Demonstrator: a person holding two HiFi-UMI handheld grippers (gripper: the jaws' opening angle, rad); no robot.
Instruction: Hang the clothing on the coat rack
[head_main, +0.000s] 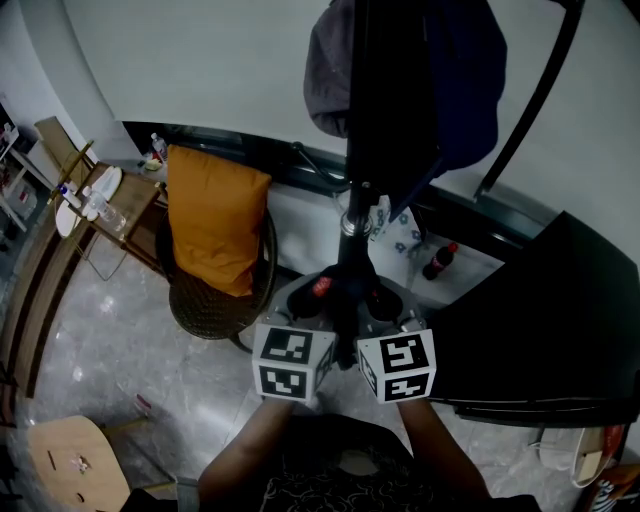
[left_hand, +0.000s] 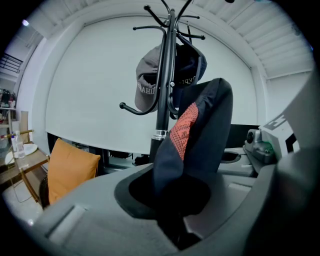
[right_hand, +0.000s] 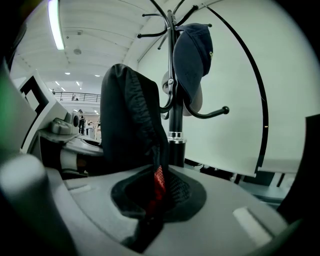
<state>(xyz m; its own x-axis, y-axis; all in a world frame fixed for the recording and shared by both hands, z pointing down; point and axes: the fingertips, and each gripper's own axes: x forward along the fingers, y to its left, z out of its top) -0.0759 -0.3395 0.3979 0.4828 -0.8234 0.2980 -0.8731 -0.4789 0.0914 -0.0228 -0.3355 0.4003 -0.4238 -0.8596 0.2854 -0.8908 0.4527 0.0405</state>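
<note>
Left gripper view shows my left gripper (left_hand: 175, 225) clamped on a fold of the dark garment (left_hand: 205, 125), with its red mesh panel (left_hand: 182, 127) rising from the jaws. My right gripper (right_hand: 150, 220) pinches the same cloth. The garment stands bunched between both tools, near the coat rack (left_hand: 162, 100), not yet on a hook. I judge it light, soft and floppy, best held near the collar.

My left claw (left_hand: 175, 210) and right claw (right_hand: 152, 210) are held side by side, almost touching, marker cubes up. Each has its jaws clamped on the dark garment (left_hand: 205, 130). Both forearms run straight back behind them.
</note>
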